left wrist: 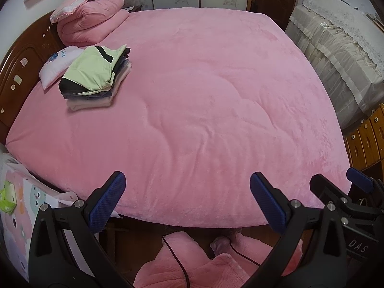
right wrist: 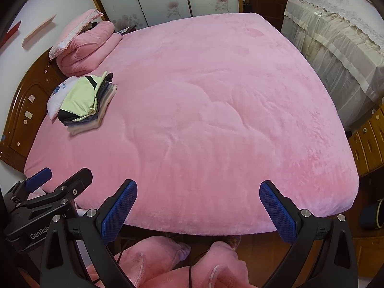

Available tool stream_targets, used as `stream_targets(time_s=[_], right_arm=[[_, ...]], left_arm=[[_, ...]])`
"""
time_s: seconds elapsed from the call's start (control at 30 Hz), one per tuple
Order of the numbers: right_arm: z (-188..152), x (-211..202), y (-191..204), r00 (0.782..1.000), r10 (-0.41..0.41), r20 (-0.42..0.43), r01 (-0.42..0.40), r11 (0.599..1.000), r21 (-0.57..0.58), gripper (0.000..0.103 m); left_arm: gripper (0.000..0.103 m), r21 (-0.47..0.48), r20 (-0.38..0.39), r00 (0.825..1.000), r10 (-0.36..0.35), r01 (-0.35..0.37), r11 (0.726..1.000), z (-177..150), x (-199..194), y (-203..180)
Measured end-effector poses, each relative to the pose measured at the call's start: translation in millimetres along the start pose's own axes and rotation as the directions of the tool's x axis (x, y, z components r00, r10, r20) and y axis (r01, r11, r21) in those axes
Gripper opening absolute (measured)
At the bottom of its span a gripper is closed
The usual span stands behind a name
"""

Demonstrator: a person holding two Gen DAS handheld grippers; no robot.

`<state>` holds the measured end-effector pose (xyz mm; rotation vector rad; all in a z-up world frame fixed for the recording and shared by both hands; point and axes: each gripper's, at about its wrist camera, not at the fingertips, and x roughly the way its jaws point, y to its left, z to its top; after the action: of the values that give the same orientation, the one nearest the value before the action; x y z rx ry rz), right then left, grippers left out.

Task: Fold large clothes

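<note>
From the left wrist view, the left gripper (left wrist: 187, 200) hangs over the near edge of a bed spread with a pink fleece blanket (left wrist: 204, 110), its two blue-padded fingers (left wrist: 108, 201) spread as wide as they go with nothing but the blanket's edge showing between them, untouched. The stack of folded clothes (left wrist: 96, 74), with a pale green garment with black trim on top and grey and cream layers under it, sits far to the left on the blanket, beside a small white pillow (left wrist: 56, 63) near the wooden headboard (left wrist: 21, 67). Farther back at the left a rolled pink quilt (left wrist: 88, 21) lies with a pink pillow on it. A lace-covered piece of furniture (left wrist: 336, 55) stands to the right of the bed, and the right gripper (left wrist: 340, 184) shows at the near right edge. From the right wrist view, the right gripper (right wrist: 198, 205) also hovers above the near edge of the pink fleece blanket (right wrist: 211, 110), jaws wide apart and holding nothing. The stack of folded clothes (right wrist: 84, 100) again lies at the far left, partly on the small white pillow (right wrist: 58, 96), in front of the rolled pink quilt (right wrist: 88, 48). The left gripper (right wrist: 60, 176) appears at the near left, and a person's pink-clad legs (right wrist: 153, 252) show below the bed's edge.
</note>
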<state>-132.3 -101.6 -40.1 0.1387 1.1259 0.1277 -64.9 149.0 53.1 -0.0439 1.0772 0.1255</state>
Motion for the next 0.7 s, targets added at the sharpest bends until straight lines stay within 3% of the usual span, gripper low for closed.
stream_targets(time_s=[0.7], right_arm=[[12, 20, -11, 1.0, -0.014, -0.022, 0.014, 1.0, -0.001, 0.103]], left_arm=[[0.102, 0.033, -0.023, 1.0, 0.001, 0.0, 0.999, 11, 13, -2]])
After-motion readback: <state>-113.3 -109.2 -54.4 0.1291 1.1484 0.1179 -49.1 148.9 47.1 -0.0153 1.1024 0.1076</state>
